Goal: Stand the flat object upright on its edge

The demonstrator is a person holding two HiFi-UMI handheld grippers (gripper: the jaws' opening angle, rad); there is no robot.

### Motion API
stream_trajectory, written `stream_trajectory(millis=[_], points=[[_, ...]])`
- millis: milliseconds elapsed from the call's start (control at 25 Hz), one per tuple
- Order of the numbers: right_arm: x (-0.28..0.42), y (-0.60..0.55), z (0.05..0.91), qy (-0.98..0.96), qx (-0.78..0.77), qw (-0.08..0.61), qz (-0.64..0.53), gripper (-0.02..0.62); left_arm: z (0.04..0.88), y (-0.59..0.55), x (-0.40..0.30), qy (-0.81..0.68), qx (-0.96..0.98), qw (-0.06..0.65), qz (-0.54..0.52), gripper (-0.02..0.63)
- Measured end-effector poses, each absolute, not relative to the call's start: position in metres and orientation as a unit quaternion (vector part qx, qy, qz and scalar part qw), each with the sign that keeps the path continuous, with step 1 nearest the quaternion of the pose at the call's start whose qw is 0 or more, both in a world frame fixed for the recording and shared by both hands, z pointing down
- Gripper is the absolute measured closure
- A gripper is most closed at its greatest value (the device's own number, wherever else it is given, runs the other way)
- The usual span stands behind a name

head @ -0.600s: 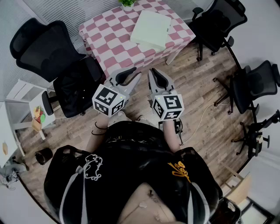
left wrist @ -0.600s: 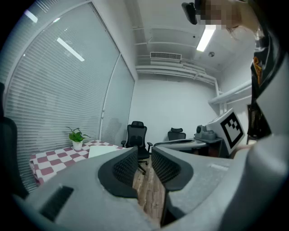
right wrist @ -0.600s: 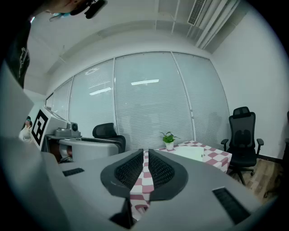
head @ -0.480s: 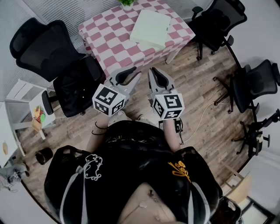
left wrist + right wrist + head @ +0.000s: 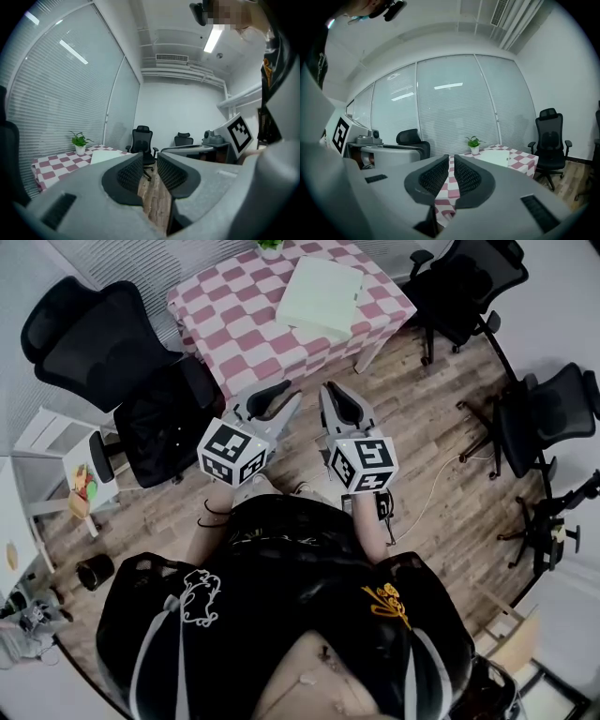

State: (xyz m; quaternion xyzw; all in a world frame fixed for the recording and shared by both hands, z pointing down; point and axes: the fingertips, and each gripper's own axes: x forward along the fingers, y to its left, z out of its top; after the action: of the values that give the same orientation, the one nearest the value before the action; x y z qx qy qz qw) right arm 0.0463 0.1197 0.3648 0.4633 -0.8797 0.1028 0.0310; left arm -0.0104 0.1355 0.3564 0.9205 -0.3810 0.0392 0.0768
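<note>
The flat object is a pale rectangular slab lying flat on the pink-and-white checked table. It also shows in the left gripper view as a pale slab and in the right gripper view as the same slab. My left gripper and right gripper hang side by side over the wooden floor, well short of the table and pointing towards it. Both are shut with nothing between the jaws, as the left gripper and right gripper show in their own views.
A small potted plant stands at the table's far edge. Black office chairs stand around: one large chair to the left of the table, one to its right, another at far right. A white side stand is at the left.
</note>
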Motion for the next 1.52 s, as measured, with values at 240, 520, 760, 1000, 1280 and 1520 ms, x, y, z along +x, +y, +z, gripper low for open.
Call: stream_trajectory(millis=[240,520,760,1000,1280,1520], points=[[0.056,0.124,0.367,-0.885,0.454,0.042,0.095,0.555,0.358,0.139,0.005,-0.374,0.923,0.076,0.041,0.503],[0.081,0.129,0.376,-0.889,0.446,0.053,0.093,0.554,0.363,0.139,0.032,-0.376,0.922,0.075,0.043,0.503],[0.101,0.130,0.392,-0.888,0.443,0.059,0.107,0.554,0.377,0.145,0.044,-0.383,0.918,0.086,0.059,0.503],[0.103,0.122,0.400,-0.889,0.437,0.054,0.123,0.554,0.378,0.134,0.041,-0.392,0.913,0.085,0.069,0.503],[0.107,0.096,0.413,-0.883,0.445,0.054,0.136,0.554,0.398,0.110,0.044,-0.376,0.917,0.098,0.091,0.503],[0.108,0.048,0.414,-0.874,0.463,0.062,0.134,0.554,0.399,0.060,0.041,-0.361,0.924,0.088,0.092,0.503]])
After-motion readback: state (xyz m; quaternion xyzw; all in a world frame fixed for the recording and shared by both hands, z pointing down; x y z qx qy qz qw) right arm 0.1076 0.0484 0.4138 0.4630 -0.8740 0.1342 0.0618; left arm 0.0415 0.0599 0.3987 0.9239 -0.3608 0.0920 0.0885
